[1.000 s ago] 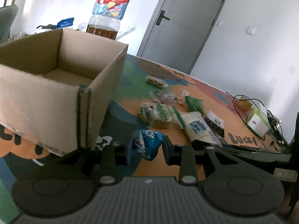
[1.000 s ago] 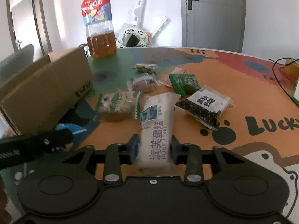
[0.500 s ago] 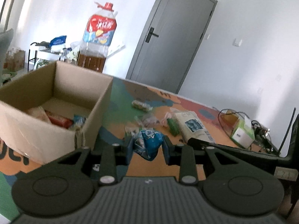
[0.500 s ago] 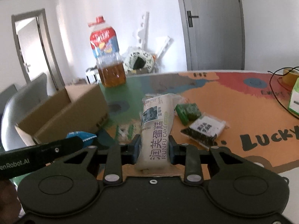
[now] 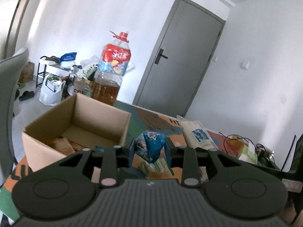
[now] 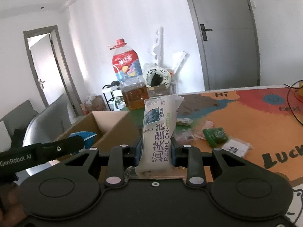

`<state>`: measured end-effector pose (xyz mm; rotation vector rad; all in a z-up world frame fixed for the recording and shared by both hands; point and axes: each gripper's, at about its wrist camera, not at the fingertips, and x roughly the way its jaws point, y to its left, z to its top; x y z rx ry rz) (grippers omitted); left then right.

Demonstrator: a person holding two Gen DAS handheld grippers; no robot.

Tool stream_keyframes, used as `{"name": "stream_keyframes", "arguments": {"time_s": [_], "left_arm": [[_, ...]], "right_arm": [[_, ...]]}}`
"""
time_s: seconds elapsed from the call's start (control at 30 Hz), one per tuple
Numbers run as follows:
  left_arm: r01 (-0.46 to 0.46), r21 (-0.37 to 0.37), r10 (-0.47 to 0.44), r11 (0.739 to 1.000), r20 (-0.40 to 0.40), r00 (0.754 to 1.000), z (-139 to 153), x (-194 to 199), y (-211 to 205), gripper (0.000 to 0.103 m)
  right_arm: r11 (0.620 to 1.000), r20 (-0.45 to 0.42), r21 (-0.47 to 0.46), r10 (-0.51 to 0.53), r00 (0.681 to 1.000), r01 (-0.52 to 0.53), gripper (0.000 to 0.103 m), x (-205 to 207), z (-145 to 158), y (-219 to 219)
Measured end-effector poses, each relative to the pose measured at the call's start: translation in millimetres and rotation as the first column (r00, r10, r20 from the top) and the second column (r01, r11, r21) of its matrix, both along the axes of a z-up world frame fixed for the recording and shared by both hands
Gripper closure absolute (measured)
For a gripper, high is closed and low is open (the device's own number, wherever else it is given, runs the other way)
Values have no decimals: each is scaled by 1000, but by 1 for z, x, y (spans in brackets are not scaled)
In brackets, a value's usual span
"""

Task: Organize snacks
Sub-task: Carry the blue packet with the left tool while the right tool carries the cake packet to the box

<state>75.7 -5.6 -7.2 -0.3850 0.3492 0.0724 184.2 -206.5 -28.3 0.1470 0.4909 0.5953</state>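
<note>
Nearest in the left wrist view, the left gripper (image 5: 149, 148) is seen with its fingers pinched on a crumpled blue snack packet (image 5: 150, 147), which is gripped at its middle and carried clear of the table, presumably so that it can be dropped into the box without dragging. In the right wrist view, the right gripper (image 6: 156, 151) is closed on the lower part of a long white cake pack (image 6: 159, 132); the pack is held upright with most of its length standing above the pads, a hold judged to suit lowering it endwise. Just beyond both grippers an open cardboard box (image 5: 79, 121) is set at the table's left end, its flaps absent or folded away, and a few wrapped items are already lodged on its floor; it is taken to be the destination for both held items. To the right of the box, several snacks are left loose on the colourful printed table (image 6: 255, 117): a green packet (image 6: 215, 135), a white-labelled dark packet (image 6: 235, 147) beside it, and smaller wrappers too blurred to name. Behind the box a large oil bottle (image 5: 111, 75) with a red cap is stood at the table's far edge, out of the working area. Farthest, a grey door (image 5: 180, 60) is closed in the white wall.
</note>
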Motion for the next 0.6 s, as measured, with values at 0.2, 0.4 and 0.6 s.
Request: {"name": "stream_keyframes", "arguments": {"time_s": [0.2, 0.4, 0.6], "left_arm": [[-28, 8, 28, 1000, 8, 1000, 7, -3, 14, 71], [-60, 3, 60, 998, -1, 998, 7, -4, 35, 71], [-101, -8, 101, 995, -19, 995, 5, 1, 59, 71]], "right_arm": [[1000, 14, 14, 22, 1000, -22, 72, -4, 7, 16], [999, 12, 26, 40, 999, -41, 72, -5, 11, 32], [998, 10, 38, 59, 998, -59, 72, -1, 14, 50]]}}
